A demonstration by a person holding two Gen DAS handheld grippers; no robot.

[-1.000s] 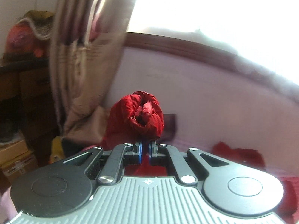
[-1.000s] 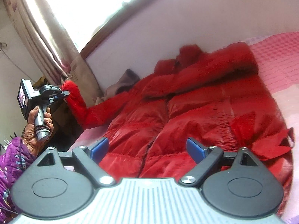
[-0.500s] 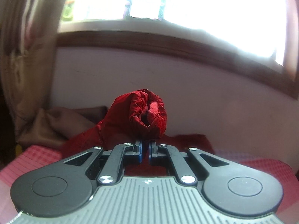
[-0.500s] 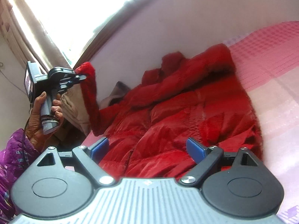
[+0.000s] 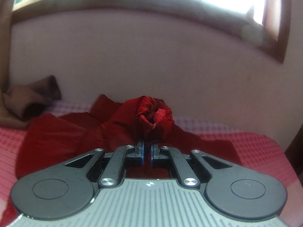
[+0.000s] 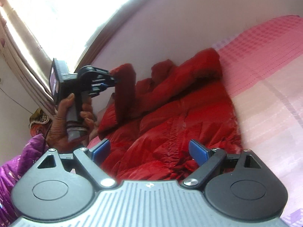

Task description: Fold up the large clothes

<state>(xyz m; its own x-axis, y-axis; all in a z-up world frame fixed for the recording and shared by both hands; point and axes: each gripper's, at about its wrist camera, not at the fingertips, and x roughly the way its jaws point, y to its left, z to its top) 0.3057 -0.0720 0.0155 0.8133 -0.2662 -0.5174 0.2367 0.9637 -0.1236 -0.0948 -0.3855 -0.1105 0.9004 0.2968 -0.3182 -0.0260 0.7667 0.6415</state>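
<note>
Red jacket (image 6: pixel 170 124) spread on bed (image 6: pixel 269 60), pink checked cover, against wall. Left hand-held gripper (image 5: pixel 147 147) clamped on sleeve cuff (image 5: pixel 154 116), sleeve lifted over jacket body (cuff bunched up). Right hand-held gripper (image 6: pixel 149 151) wide apart, nothing between fingers, hovering above jacket's near hem.

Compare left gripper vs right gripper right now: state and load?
The left gripper is shut on the red jacket's sleeve cuff; the right gripper is open and holds nothing. The left one lifts the cuff off the bed; the right hovers over the jacket body. Both share black linkages and blue pads.
</note>
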